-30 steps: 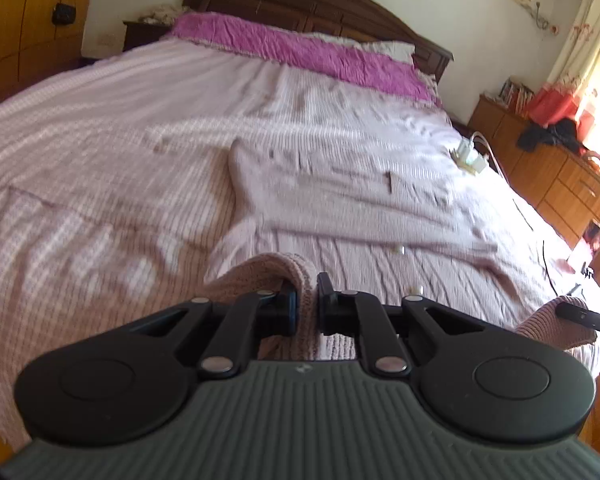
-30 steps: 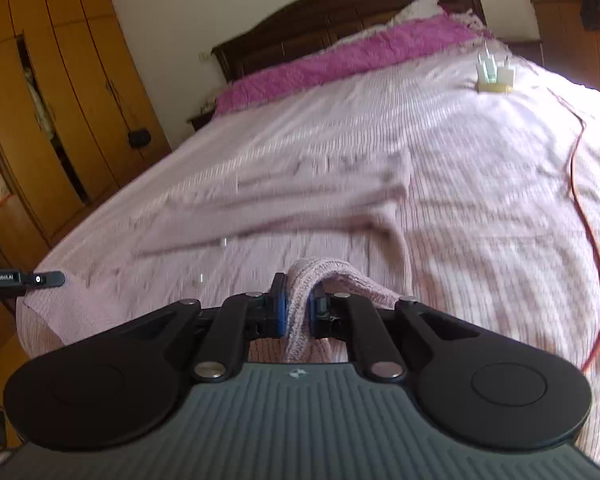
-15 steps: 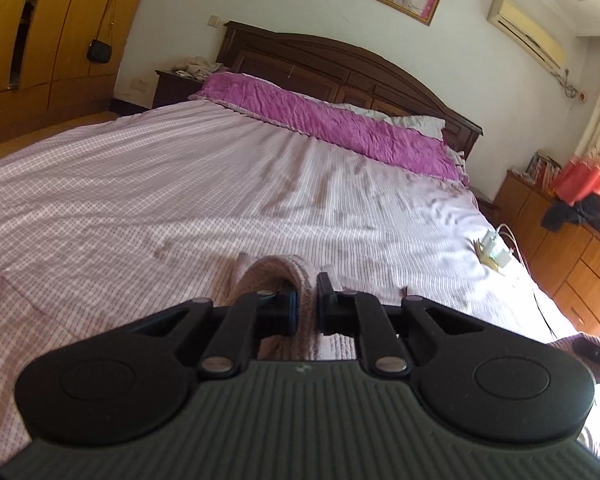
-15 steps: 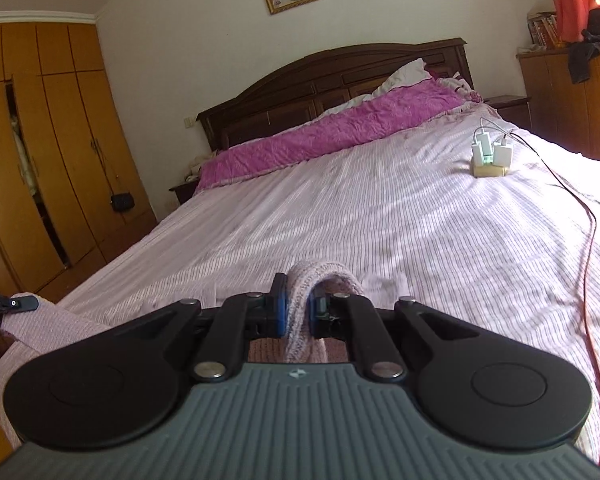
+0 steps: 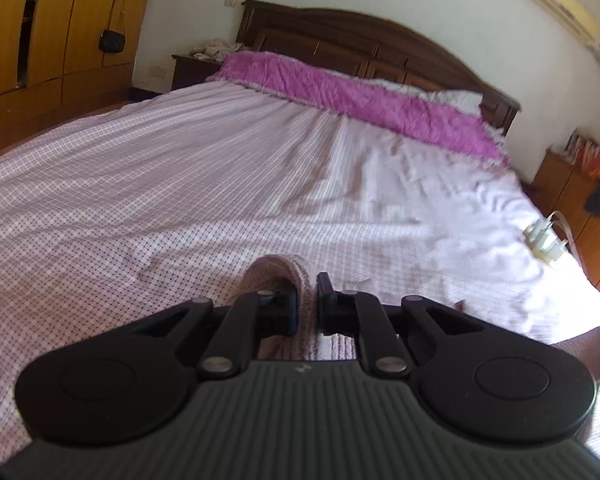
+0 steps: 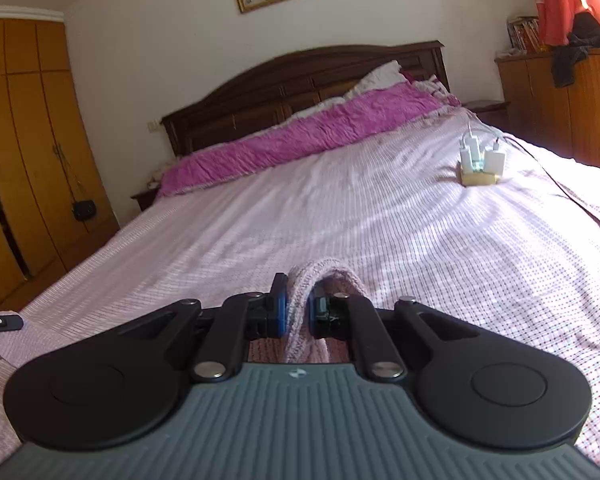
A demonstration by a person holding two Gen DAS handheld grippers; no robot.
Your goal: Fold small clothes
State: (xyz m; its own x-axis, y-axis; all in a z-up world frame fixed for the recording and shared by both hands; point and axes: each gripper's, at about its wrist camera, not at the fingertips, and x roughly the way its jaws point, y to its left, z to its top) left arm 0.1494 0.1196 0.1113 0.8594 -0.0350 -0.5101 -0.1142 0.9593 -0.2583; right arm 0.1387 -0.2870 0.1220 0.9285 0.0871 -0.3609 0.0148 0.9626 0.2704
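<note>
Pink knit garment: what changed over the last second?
Both grippers lifted and tilted up toward the headboard; the spread-out pink knit garment has left both views. The left gripper and right gripper stay clamped on it. The charger block hasn't moved.

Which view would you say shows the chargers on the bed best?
The right wrist view: the chargers stand sharp and whole on their base. The left wrist view shows them blurred and distorted at the right edge.

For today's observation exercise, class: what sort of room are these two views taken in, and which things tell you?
Most likely a home bedroom: a bed with a dark wooden headboard, a purple pillow cover, and a tall wooden wardrobe.
</note>
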